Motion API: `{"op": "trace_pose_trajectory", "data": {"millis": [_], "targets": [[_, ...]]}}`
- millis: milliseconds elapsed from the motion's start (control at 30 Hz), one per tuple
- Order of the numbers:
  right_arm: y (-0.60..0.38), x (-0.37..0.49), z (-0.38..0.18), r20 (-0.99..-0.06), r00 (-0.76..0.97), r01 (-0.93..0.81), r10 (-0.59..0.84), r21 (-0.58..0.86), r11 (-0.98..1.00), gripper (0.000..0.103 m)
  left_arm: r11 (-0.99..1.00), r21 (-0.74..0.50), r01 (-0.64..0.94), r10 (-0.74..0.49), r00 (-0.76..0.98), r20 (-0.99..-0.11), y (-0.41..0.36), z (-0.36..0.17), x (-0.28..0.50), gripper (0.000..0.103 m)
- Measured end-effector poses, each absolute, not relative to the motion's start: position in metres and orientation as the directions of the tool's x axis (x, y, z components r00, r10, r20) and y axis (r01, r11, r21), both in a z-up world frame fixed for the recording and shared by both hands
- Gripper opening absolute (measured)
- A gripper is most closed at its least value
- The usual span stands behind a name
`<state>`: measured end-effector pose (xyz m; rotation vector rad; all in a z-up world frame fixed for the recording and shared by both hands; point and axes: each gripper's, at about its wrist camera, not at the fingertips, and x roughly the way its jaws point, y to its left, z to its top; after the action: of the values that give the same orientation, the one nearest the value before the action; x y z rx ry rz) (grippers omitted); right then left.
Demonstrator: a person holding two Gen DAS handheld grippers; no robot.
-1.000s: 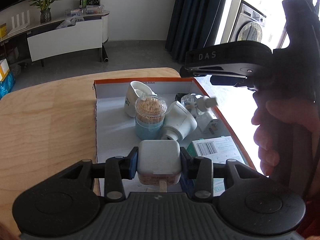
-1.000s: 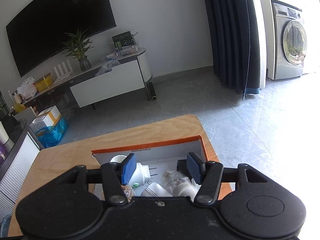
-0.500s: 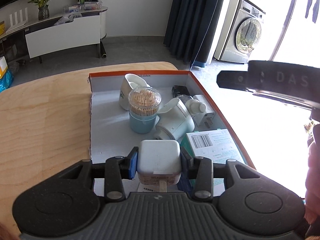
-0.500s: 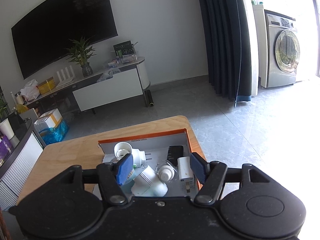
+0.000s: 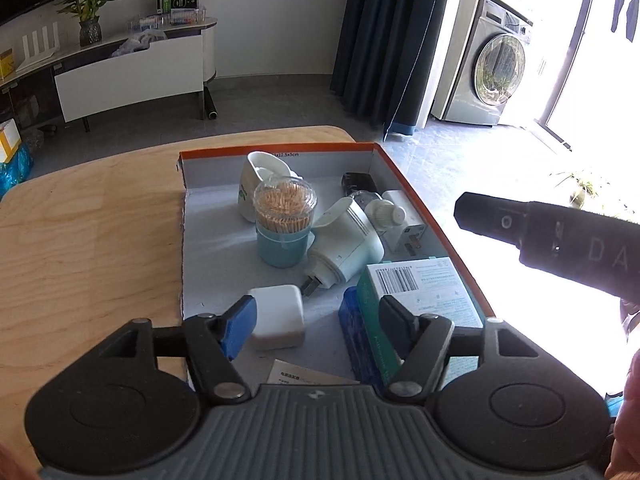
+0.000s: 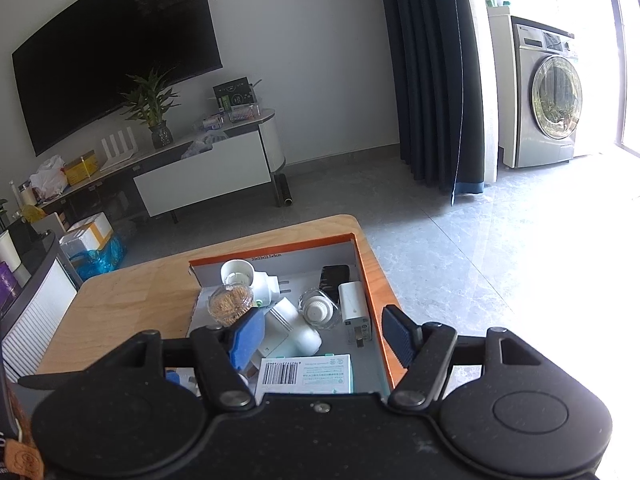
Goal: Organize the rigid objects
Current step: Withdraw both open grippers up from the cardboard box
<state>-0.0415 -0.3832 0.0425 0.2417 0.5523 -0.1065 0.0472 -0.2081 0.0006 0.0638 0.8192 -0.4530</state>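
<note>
An orange-rimmed cardboard box (image 5: 448,236) sits on the wooden table (image 5: 88,232). A white square charger (image 5: 277,316) lies on the box floor near its front. My left gripper (image 5: 316,326) is open just above it, its left pad beside the charger. The box also holds a toothpick jar (image 5: 285,220), a large white plug (image 5: 346,246), a white cup (image 5: 256,176), a small bottle (image 5: 384,212), a white adapter (image 5: 406,226), a black item (image 5: 358,181) and a barcode carton (image 5: 416,296). My right gripper (image 6: 320,336) is open and empty above the box (image 6: 370,280).
The right gripper's black body (image 5: 560,240) hangs at the right of the left wrist view. A TV console (image 6: 200,172), a dark curtain (image 6: 436,80) and a washing machine (image 6: 548,96) stand beyond the table on the floor.
My left gripper opened and let go of the white charger, which now rests on the box floor. The right gripper rose and drew back, showing more of the box.
</note>
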Motion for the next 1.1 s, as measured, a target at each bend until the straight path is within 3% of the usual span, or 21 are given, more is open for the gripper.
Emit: {"op": "trace_pose_trajectory", "data": {"millis": [433,1100], "targets": [[-0.375,-0.087,0.047,-0.517,0.856,0.135,-0.016,0.193,0.972,0.083,0.933,-0.061,0.356,-0.296,0.656,-0.695,-0.196,0.027,0.002,0.103],[-0.377,-0.142,0.036,-0.555,0.831,0.14,-0.028,0.159,0.977,0.083,0.97,0.007,0.242,-0.164,0.678,-0.717,-0.184,0.017,-0.04,0.103]]}}
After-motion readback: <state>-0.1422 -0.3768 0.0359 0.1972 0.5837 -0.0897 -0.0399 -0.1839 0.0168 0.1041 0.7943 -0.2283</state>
